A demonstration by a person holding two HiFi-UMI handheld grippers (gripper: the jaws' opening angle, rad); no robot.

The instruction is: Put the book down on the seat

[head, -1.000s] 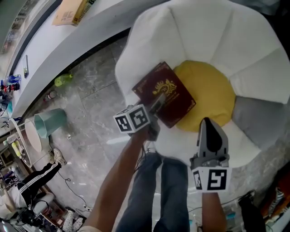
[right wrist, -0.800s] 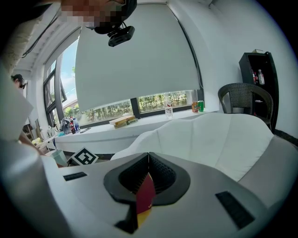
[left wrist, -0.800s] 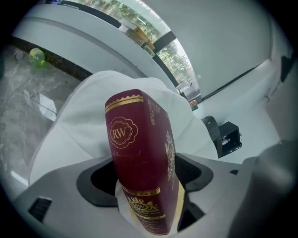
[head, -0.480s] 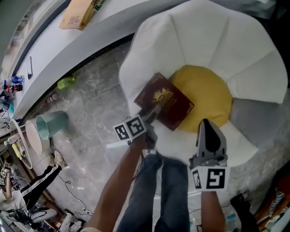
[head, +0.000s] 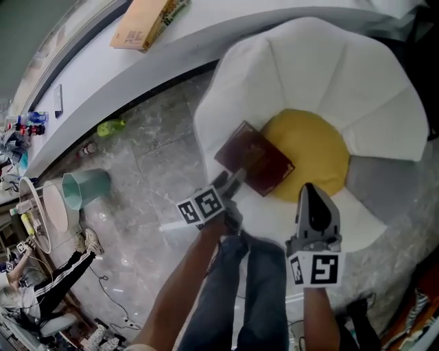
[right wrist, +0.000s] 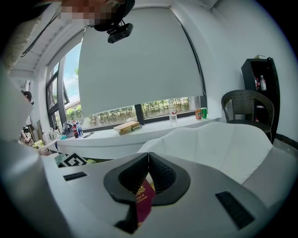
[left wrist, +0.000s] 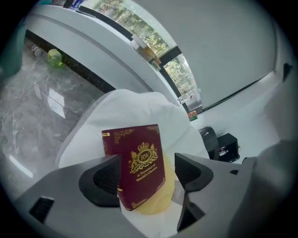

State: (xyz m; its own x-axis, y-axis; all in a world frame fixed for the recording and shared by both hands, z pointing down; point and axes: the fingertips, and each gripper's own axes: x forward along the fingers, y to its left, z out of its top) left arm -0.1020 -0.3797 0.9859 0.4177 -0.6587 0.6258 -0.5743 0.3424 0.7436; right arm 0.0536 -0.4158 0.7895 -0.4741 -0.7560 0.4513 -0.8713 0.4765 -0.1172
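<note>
A dark red book with gold print (head: 254, 158) lies on the white petal-shaped seat (head: 329, 75), half over its yellow centre cushion (head: 312, 147). My left gripper (head: 234, 178) is at the book's near corner, jaws wide open, with neither pad pressing on it. In the left gripper view the book (left wrist: 137, 162) shows ahead between the parted jaws of the left gripper (left wrist: 148, 160), resting on the seat (left wrist: 130, 107). My right gripper (head: 310, 188) hovers over the seat's near edge, shut and empty. Its closed jaws (right wrist: 149, 155) hide most of the book (right wrist: 144, 204).
A long white counter (head: 103, 75) curves behind the seat, with a flat box (head: 147, 20) on it. On the grey stone floor stand a green bucket (head: 86, 186) and a green bottle (head: 110, 127). My legs (head: 247, 288) are below. A black chair (right wrist: 244, 107) stands at right.
My left gripper has drawn back off the book toward me, from over its cover to its near corner. The book stays on the seat. The right gripper has kept its place.
</note>
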